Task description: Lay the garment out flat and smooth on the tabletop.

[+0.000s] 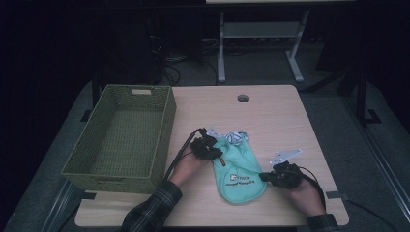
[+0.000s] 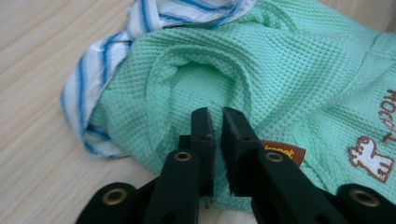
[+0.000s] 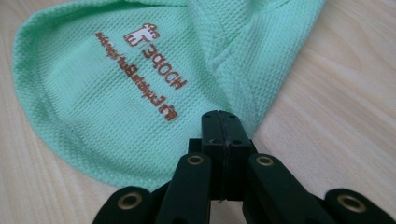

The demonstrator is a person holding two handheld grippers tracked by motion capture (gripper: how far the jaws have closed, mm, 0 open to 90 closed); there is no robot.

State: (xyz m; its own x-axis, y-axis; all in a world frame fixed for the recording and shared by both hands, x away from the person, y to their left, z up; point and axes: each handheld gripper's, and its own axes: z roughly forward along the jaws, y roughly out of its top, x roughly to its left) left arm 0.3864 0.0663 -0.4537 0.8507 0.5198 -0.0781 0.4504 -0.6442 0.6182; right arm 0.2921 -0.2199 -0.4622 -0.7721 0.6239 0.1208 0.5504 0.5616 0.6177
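A: Where is the green garment (image 1: 240, 169) right now?

B: It lies flat on your desk (image 1: 270, 116), near the front edge, between your two hands. A white cloth with blue stripes (image 1: 235, 137) peeks out from its far end, and the woven basket (image 1: 126, 137) stands well apart to its left.

A: And the left gripper (image 1: 217, 153)?

B: Your left gripper sits over the garment's far left edge. Its jaws stand a narrow slit apart, just above a fold of the green fabric, with nothing pinched between them.

A: The right gripper (image 1: 263, 177)?

B: Its jaws are pressed together at the garment's right hem, close to the brown lettering (image 3: 140, 70). From your right gripper view the hem runs under the tips, so they seem clamped on that edge.
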